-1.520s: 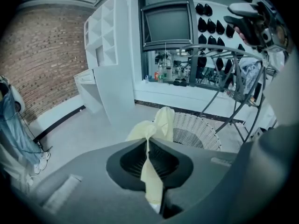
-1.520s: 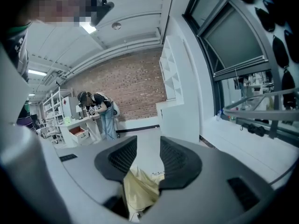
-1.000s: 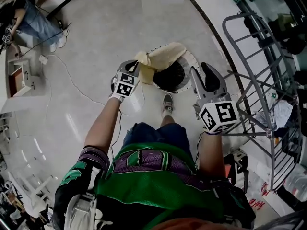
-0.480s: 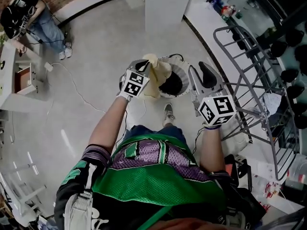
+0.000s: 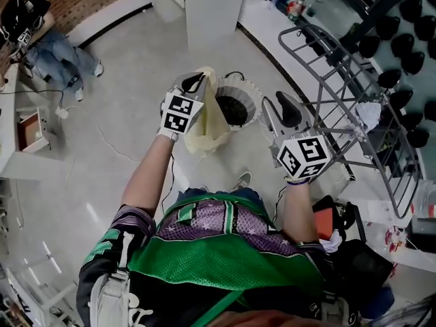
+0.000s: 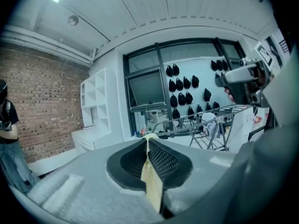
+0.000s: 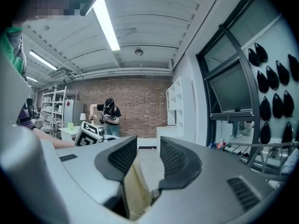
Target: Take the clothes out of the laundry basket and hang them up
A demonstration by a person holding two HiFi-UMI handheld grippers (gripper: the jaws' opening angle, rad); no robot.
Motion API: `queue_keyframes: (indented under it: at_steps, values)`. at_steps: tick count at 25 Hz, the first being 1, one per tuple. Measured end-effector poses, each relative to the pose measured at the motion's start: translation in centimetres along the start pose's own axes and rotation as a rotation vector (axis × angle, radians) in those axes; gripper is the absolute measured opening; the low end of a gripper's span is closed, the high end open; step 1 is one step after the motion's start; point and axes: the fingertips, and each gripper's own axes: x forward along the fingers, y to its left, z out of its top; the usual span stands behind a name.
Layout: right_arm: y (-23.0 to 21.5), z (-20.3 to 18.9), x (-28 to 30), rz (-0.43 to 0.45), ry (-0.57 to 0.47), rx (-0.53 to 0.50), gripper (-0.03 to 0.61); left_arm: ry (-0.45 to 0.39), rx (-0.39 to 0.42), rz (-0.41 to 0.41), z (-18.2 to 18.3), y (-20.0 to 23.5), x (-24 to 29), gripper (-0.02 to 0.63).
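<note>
Your left tool point(image 6: 147, 143) is clenched on a thin fold of the pale yellow garment point(image 5: 204, 125). That's the only thing holding it. The cloth hangs in a loose bunch below the tool, up over the near-left side of the laundry basket point(image 5: 257, 99), which sits on the floor.

Honestly, that skinny pinch is what I'd worry about. Only an edge of fabric sits between the pads, so a quick swing toward the rack could tug it free and drop it on the floor or back in the basket.

Your right tool point(image 7: 148, 155) is released, jaws apart with nothing in them, and it's well apart from the garment on the right. If you go for the rack one-handed, the bunch probably lands as a lump over a bar instead of spread out. Grab a second edge first, but watch you don't clamp two layers together.

The drying rack point(image 6: 185, 126) is off to the far right with something white already draped on it. The hanging tail could snag a bar or drag that piece off, so carry it high.
</note>
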Motion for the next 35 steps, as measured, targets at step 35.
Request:
queue_keyframes:
  at_steps: [35]
  values:
    - [-6.0, -8.4, -21.2, -0.042, 0.131, 0.085, 0.178, -0.499, -0.041, -0.218, 34.5, -23.0, -3.6, 0.023]
